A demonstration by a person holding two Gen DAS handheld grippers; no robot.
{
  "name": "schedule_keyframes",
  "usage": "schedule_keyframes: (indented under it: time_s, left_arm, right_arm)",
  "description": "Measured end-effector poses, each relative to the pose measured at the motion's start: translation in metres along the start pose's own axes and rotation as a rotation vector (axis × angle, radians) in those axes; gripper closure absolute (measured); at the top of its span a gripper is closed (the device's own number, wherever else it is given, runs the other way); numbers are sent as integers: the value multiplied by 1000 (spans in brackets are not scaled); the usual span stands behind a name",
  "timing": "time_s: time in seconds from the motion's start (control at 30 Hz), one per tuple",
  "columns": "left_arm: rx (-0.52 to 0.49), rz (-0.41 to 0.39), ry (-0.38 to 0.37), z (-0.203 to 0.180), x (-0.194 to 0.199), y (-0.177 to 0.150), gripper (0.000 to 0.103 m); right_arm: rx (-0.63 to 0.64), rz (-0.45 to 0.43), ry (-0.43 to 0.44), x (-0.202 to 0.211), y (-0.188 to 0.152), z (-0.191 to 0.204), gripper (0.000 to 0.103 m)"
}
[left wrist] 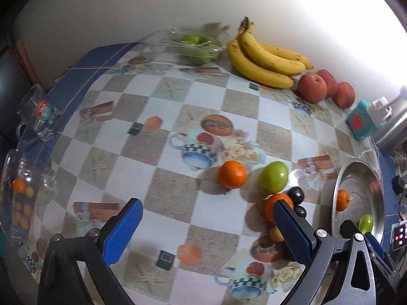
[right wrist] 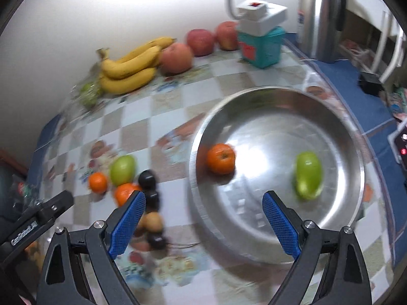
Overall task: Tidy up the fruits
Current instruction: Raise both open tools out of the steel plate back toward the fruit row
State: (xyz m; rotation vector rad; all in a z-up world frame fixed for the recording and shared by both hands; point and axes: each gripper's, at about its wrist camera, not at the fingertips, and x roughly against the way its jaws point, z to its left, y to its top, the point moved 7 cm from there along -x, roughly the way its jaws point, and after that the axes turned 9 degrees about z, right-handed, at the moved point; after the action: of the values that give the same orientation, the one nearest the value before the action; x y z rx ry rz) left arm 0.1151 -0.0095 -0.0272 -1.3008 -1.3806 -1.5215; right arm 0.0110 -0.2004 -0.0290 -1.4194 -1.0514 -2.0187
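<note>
A steel bowl (right wrist: 274, 96) holds an orange (right wrist: 220, 158) and a green fruit (right wrist: 308, 175); my right gripper (right wrist: 203, 209) hangs open over its near rim, empty. Left of the bowl lie a green apple (right wrist: 122, 167), two oranges (right wrist: 98, 182) (right wrist: 124, 193), dark plums (right wrist: 147, 178) and a small brown fruit (right wrist: 154, 221). In the left wrist view my left gripper (left wrist: 207, 216) is open and empty above the tablecloth, its right finger beside an orange (left wrist: 276, 204), with another orange (left wrist: 232, 174) and the green apple (left wrist: 273, 177) just beyond. The bowl (left wrist: 356, 175) sits at right.
Bananas (left wrist: 264, 58) and red apples (left wrist: 312, 87) lie along the back wall, beside a clear tray of green fruit (left wrist: 198, 45). A teal box (right wrist: 262, 48) and a steel thermos (right wrist: 320, 17) stand at the back right. Glass cups (left wrist: 38, 117) and a glass dish (left wrist: 20, 198) sit at the left edge.
</note>
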Motion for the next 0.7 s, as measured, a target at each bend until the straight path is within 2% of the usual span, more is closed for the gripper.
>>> schedule_keyframes:
  time_s: [0.27,0.5,0.53,0.57,0.7]
  left_arm:
    - [19,3,15,16,1,-8,0]
    - [43,51,9,17,-13,-13,0]
    - [49,57,4,17,-14,-14,0]
    - [53,61,3,17,-16,-14,0]
    - [49,87,16,15,-25,-18,0]
  right_arm:
    - [90,62,38,-11,-17,39,10]
    - [129,99,87,-14,-26,53,15]
    - [132,106,93,-15,-27,55,18]
    - [137,115,102,-17,-28,56,26]
    - [151,155,104,-25,-33,58,33]
